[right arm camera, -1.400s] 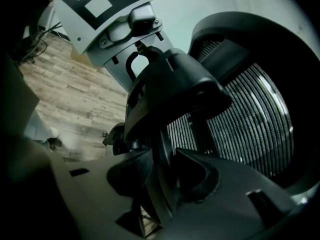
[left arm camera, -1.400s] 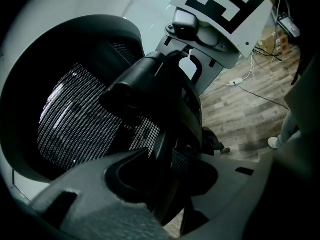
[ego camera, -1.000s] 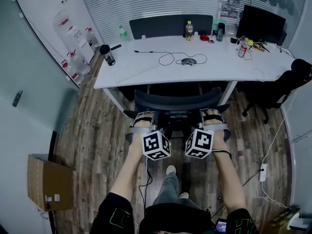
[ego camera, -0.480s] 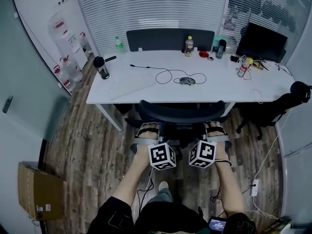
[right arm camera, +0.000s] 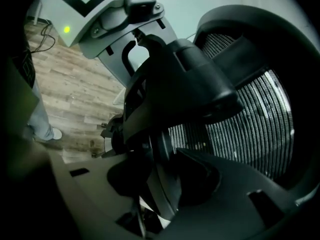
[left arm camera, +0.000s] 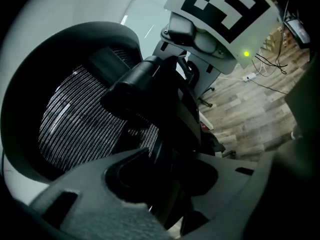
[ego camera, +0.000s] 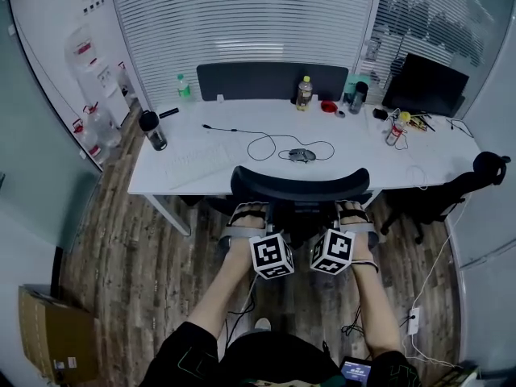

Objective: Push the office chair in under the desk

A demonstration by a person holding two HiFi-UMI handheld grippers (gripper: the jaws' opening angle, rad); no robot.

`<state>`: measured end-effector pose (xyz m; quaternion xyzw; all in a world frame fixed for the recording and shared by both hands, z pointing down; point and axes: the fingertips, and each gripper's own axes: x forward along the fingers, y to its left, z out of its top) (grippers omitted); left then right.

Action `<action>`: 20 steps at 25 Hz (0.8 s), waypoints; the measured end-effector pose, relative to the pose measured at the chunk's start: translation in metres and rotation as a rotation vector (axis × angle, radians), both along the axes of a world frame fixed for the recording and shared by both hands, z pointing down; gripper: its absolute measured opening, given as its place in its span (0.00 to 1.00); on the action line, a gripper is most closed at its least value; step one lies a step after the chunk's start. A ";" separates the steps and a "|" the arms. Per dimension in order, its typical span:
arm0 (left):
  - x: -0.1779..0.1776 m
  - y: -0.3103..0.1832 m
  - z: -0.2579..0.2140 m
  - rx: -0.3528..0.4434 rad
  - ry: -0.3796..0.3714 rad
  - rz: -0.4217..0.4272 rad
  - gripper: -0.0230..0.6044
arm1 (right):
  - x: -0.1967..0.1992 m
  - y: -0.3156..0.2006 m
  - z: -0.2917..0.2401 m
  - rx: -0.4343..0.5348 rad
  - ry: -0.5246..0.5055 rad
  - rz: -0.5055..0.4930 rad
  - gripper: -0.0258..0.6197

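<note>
The black mesh-backed office chair point(ego camera: 300, 185) stands at the white desk point(ego camera: 161, 180), its backrest top close to the desk's front edge and its seat hidden beneath. My left gripper point(ego camera: 246, 214) is at the backrest's lower left side and my right gripper point(ego camera: 355, 212) at its lower right. In the left gripper view the gripper point(left arm camera: 160, 184) is open, with the dark backrest frame running between the jaws beside the mesh point(left arm camera: 85, 124). In the right gripper view the gripper point(right arm camera: 160, 184) also stands wide, straddling the frame next to the mesh point(right arm camera: 250, 129).
A keyboard point(ego camera: 197, 164), mouse point(ego camera: 302, 155), cable, bottles and a monitor point(ego camera: 427, 83) sit on the desk. Another black chair point(ego camera: 451, 196) stands at the right, water jugs point(ego camera: 93, 127) at the left wall, a cardboard box point(ego camera: 44, 337) at bottom left and a power strip point(ego camera: 414, 321) on the floor.
Both grippers and the chair have moved together toward the desk. The backrest now stands at the desk's front edge, and the person has stepped forward.
</note>
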<state>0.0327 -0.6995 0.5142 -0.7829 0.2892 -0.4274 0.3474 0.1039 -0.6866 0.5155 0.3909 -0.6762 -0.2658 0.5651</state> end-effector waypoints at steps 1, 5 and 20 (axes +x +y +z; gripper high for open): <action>0.002 -0.006 0.001 -0.003 0.001 0.002 0.28 | 0.002 -0.006 0.000 -0.001 0.004 0.007 0.25; 0.008 -0.031 -0.002 0.011 0.003 0.002 0.28 | 0.008 -0.030 0.002 -0.008 0.014 0.032 0.25; 0.022 -0.060 -0.001 -0.007 0.041 0.029 0.28 | 0.021 -0.059 0.000 -0.029 -0.005 0.026 0.26</action>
